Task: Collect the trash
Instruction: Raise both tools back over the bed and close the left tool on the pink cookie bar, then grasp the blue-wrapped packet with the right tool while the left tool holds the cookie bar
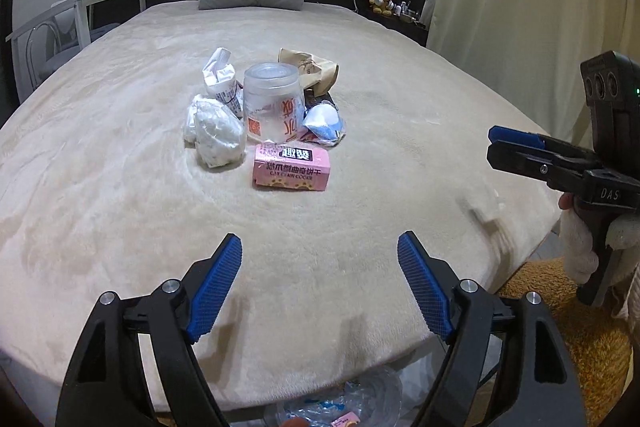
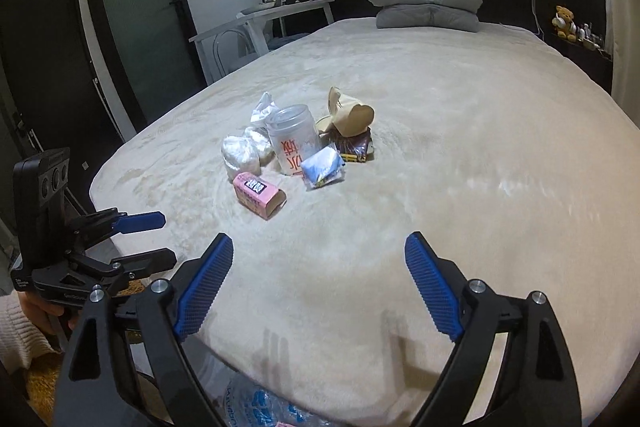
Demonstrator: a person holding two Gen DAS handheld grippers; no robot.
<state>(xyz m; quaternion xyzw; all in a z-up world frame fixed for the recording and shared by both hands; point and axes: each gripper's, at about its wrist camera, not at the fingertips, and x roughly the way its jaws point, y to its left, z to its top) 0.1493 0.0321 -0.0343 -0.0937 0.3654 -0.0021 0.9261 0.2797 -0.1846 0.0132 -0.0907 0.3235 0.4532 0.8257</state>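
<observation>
Several pieces of trash, a pink box (image 1: 291, 167) nearest, sit at twelve o'clock on the bed (image 1: 120, 147) before the open, empty left gripper (image 1: 320, 259); right view: open right gripper (image 2: 319, 259), nothing collected, plastic bag (image 2: 256, 407) at six.

Dim, cool indoor light; soft shadows under the fingers (image 1: 224, 283). Strong fisheye bending and dark corners. Bed (image 2: 480, 187) slightly motion-blurred.
</observation>
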